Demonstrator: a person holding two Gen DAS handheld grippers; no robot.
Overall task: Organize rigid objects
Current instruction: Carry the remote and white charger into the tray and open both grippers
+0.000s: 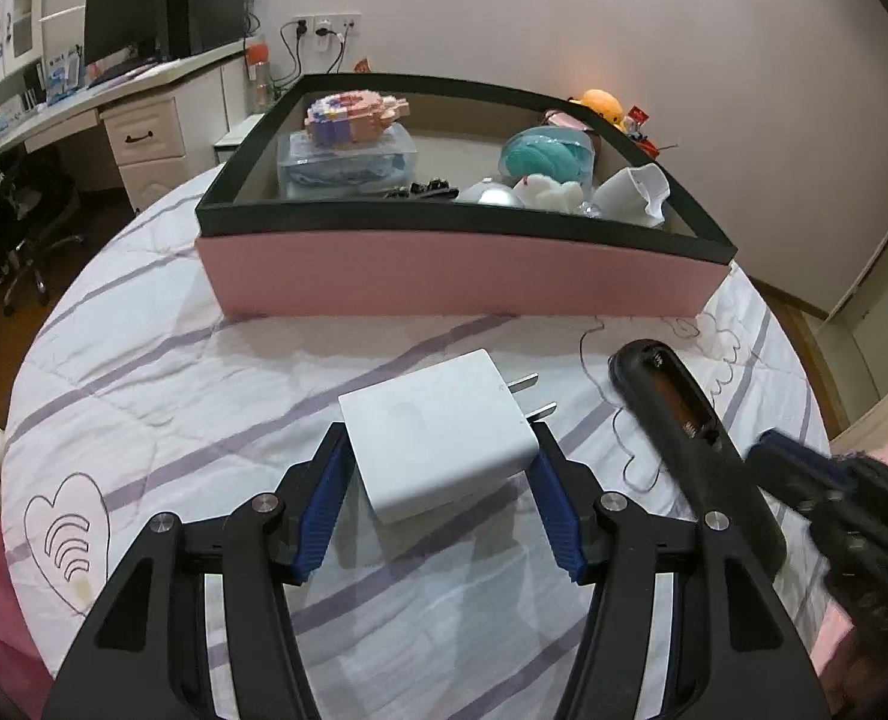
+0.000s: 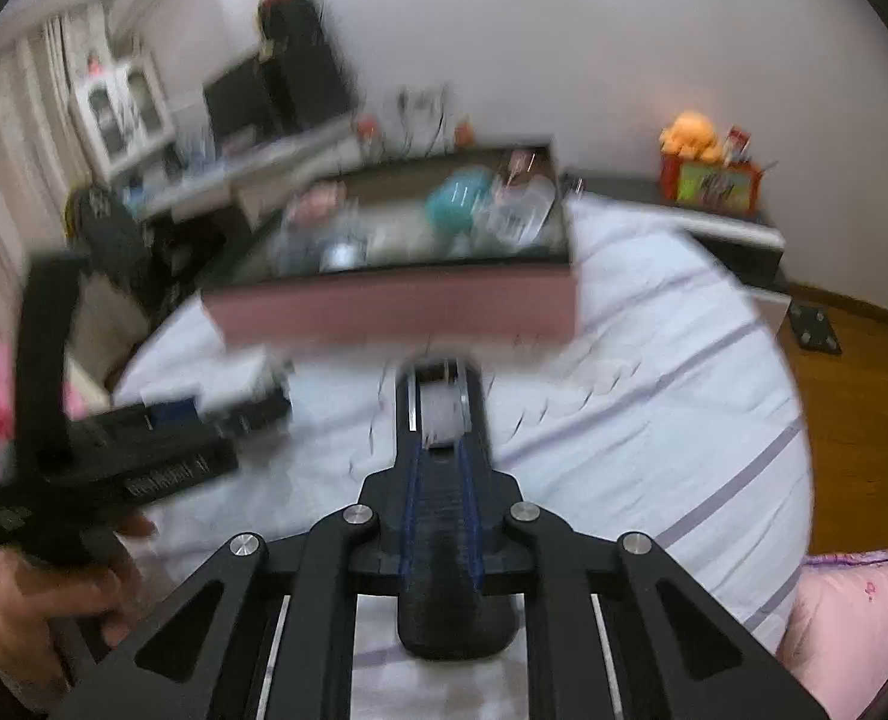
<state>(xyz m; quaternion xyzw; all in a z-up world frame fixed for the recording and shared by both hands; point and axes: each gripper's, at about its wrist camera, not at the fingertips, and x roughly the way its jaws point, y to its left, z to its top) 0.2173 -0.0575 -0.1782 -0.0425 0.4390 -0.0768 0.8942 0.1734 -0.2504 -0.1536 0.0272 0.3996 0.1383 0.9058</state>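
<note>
White charger [image 1: 444,438] sitting between left gripper [image 1: 438,480] pads, half-open, apparently touching; right gripper [image 2: 444,480] clamping black remote [image 2: 444,420]. Squeezing squarely, then lifting toward box [image 1: 444,276] at twelve o'clock.

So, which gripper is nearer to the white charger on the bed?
Left. The left gripper has the white charger between its fingers. The right gripper is off to the side, shut on the black remote.
</note>
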